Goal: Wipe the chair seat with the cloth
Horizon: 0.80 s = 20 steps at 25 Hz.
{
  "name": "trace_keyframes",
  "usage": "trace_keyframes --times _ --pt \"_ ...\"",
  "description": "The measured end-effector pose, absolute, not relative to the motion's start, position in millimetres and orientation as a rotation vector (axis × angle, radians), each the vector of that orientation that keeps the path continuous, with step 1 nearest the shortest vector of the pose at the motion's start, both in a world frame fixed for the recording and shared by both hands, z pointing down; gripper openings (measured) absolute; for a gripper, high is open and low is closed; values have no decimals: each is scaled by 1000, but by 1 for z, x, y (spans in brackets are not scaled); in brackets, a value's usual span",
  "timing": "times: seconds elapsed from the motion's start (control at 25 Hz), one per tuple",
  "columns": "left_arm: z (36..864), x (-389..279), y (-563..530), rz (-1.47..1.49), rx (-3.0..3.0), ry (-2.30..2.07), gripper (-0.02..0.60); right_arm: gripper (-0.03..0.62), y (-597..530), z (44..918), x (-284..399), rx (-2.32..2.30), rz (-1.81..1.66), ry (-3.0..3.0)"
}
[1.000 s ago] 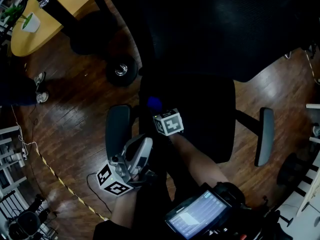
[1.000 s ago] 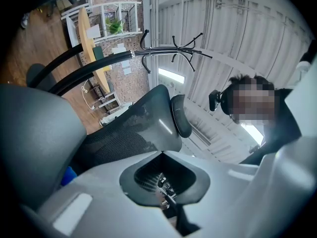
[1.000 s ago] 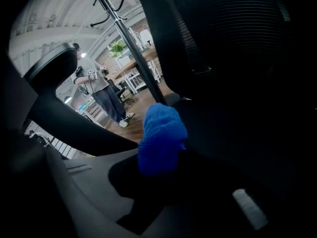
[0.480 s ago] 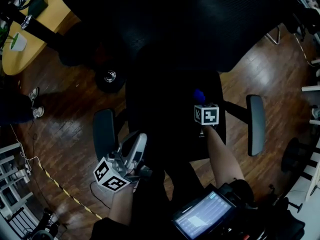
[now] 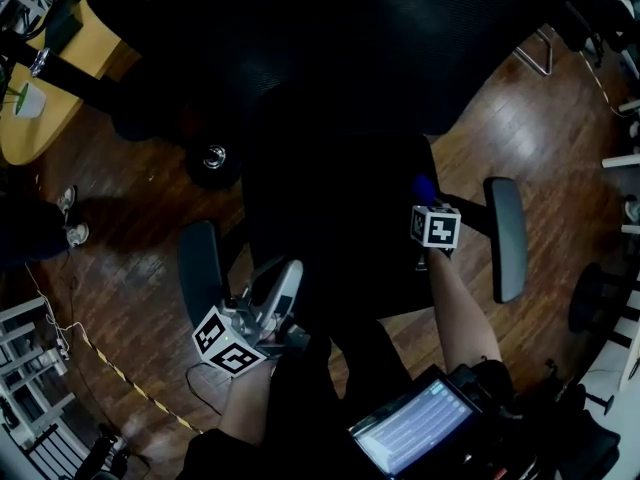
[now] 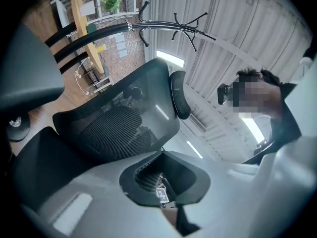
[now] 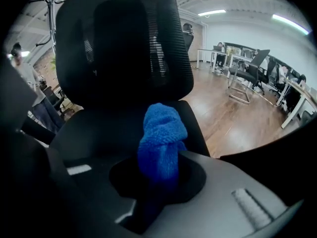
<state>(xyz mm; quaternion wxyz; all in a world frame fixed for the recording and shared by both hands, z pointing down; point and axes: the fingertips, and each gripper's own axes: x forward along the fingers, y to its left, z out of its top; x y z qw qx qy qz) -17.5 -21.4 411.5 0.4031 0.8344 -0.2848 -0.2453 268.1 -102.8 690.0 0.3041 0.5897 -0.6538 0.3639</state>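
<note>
The black chair seat (image 5: pixel 340 228) fills the middle of the head view, under the tall mesh backrest (image 7: pixel 124 43). My right gripper (image 5: pixel 426 204) is over the seat's right side, close to the right armrest (image 5: pixel 505 238), and is shut on a bunched blue cloth (image 5: pixel 424 187). In the right gripper view the cloth (image 7: pixel 161 138) sticks up between the jaws, its tip over the seat (image 7: pixel 94 128). My left gripper (image 5: pixel 283 280) hangs by the left armrest (image 5: pixel 200 268) at the seat's front left. Its jaws meet with nothing in them, and it points up at the backrest (image 6: pixel 119 128).
A yellow wooden table (image 5: pixel 35 128) with a small potted cup (image 5: pixel 28 99) stands at the upper left, and a chair caster (image 5: pixel 213 156) sits beside it on the wooden floor. A lit screen (image 5: pixel 415 433) is at the bottom. Other desks and chairs (image 7: pixel 247 73) stand far right.
My right gripper has carried the blue cloth across the seat from its front left to its right side. The left gripper has stayed by the left armrest.
</note>
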Motion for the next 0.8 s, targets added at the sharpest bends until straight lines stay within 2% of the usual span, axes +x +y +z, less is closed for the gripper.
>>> trace_keyframes --times 0.16,0.6,0.8 --pt "411 -18 -20 -622 2100 -720 -9 44 -118 668 218 1519 888 -1831" --pt "418 -37 -9 -702 1938 -750 -9 44 -77 677 -67 868 1028 -2144" --pt "421 -45 -4 -706 1915 -769 -9 44 -55 684 -102 796 1038 -2170"
